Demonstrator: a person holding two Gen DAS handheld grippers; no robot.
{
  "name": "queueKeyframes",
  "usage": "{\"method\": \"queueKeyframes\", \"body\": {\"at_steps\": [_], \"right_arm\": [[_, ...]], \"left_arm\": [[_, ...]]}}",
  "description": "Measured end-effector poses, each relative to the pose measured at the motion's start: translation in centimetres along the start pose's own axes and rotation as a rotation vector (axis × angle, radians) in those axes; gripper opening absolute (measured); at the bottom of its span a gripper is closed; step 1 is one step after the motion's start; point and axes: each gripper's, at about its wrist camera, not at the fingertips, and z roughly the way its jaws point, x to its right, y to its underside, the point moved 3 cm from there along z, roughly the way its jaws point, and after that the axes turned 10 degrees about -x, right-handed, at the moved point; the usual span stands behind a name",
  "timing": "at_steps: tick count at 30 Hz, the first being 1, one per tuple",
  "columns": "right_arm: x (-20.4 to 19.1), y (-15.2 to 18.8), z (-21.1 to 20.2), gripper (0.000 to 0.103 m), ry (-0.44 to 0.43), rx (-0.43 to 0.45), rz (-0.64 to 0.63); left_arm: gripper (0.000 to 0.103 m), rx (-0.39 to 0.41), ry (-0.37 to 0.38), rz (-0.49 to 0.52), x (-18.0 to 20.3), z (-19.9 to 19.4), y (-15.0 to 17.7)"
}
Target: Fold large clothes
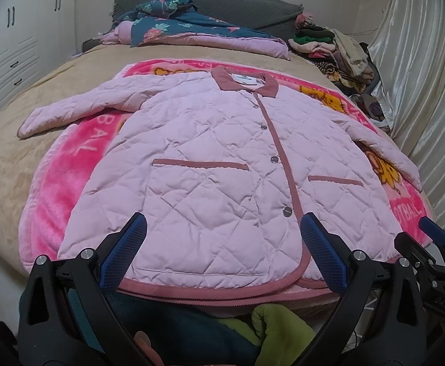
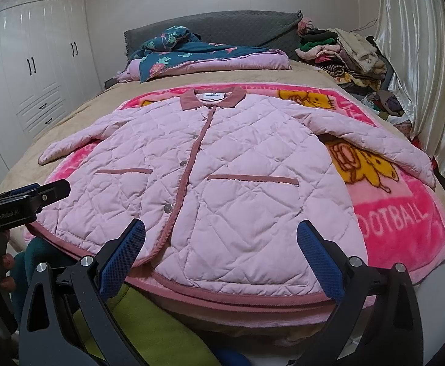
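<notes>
1. Nearest the lens, the left gripper point(image 1: 222, 256) has its blue-padded fingers point(image 1: 124, 250) spread wide and empty, poised over the hem of the pale pink quilted jacket point(image 1: 210, 158).
2. Likewise the right gripper point(image 2: 221, 256) has its fingers point(image 2: 317, 256) spread wide with nothing between them, over the same hem.
3. Below the jacket's hem, green and teal fabric point(image 2: 137, 320) is cut off by the frame; what it is cannot be made out.
4. Beyond the jacket's collar, the heap of mixed clothes point(image 2: 344, 55) by the shiny cream curtain point(image 2: 414, 61) is too jumbled to sort out.
5. Under the jacket lies a bright pink fleece blanket with yellow cartoon figures point(image 2: 405, 219), on a tan-covered bed point(image 1: 5, 158); bare bed surface flanks the jacket's left sleeve.
6. Face up and flat, the jacket is snapped shut, sleeves spread outward, with dusty-rose collar, piping and pocket trims.
</notes>
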Motion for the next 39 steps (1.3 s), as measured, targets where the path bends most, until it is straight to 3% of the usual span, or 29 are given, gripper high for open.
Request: {"method": "queueKeyframes", "body": {"at_steps": [39], "right_arm": [[0.3, -0.5, 1.5, 0.099, -0.023, -0.032, 0.004]], "left_arm": [[0.094, -0.009, 0.003, 0.005, 1.2, 0.3, 0.9]]}}
